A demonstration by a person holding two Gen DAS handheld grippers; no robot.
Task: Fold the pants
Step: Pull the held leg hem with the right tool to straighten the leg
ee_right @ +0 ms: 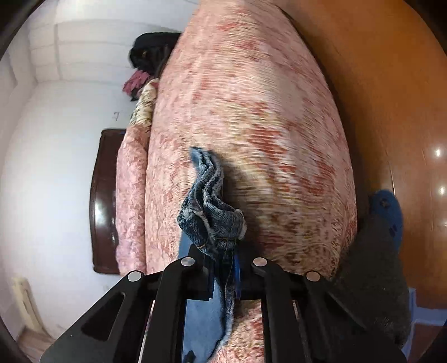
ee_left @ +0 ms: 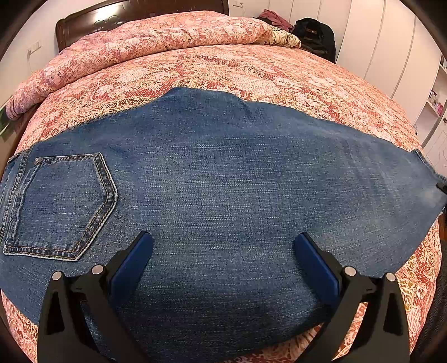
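Note:
Blue jeans (ee_left: 223,181) lie flat across the bed, folded lengthwise, back pocket (ee_left: 61,206) at the left, leg hems at the far right. My left gripper (ee_left: 223,248) is open, its blue pads (ee_left: 134,265) spread wide just above the middle of the jeans. My right gripper (ee_right: 223,265) is shut on the bunched leg hems (ee_right: 212,206) of the jeans; this view is rolled sideways and blurred by motion. The right gripper's tip shows at the right edge of the left wrist view (ee_left: 442,187).
The bed has a pink-red floral cover (ee_left: 223,67) with a rolled quilt (ee_left: 145,36) by the dark headboard (ee_left: 83,22). Dark clothes (ee_left: 315,33) lie at the far corner. White wardrobes (ee_left: 377,42) stand right. The person's leg and blue slipper (ee_right: 385,212) stand on the wooden floor (ee_right: 391,83).

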